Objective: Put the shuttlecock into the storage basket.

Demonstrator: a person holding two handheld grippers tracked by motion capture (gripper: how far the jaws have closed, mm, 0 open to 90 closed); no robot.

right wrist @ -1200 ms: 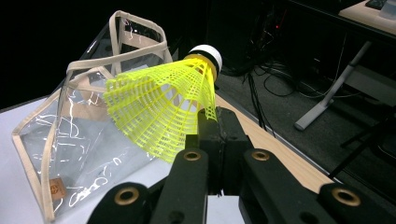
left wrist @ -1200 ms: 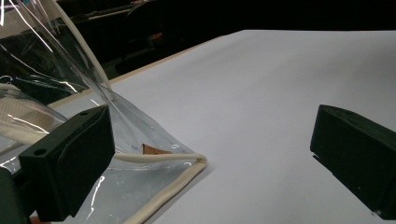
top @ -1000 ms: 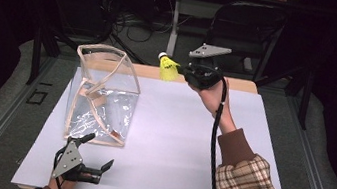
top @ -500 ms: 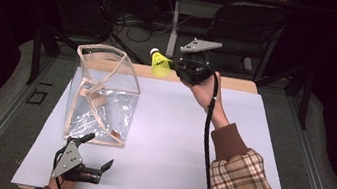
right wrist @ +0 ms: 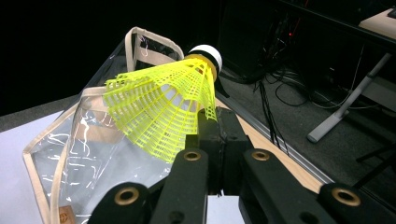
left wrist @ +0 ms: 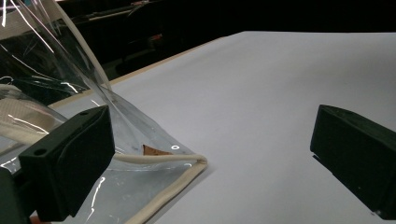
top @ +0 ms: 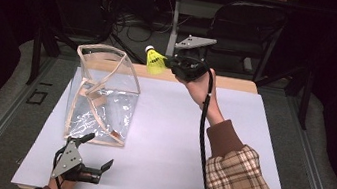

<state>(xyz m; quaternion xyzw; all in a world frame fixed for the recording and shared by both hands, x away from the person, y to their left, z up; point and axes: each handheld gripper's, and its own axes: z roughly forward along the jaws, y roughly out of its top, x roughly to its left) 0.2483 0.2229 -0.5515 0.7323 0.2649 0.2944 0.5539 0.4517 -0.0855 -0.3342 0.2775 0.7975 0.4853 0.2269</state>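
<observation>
Two claws are mine at this tabletop (top: 165, 139). Nearest me, at the lower left of the high view, my left claw (top: 95, 162) rests on the white surface with its jaws wide apart, holding nothing. In the left claw's own view the bottom corner of the clear bag (left wrist: 154, 172), edged in cream tape, lies just beside the jaw at the frame's left. Farther off, the bag (top: 103, 92) stands upright at the centre left, mouth open upward. Beyond it, at the upper centre over the far edge, my right claw (top: 172, 64) is clamped on the skirt of the yellow shuttlecock (top: 155, 61), held in the air, white cork tip pointing up and left, near the bag's far rim.
</observation>
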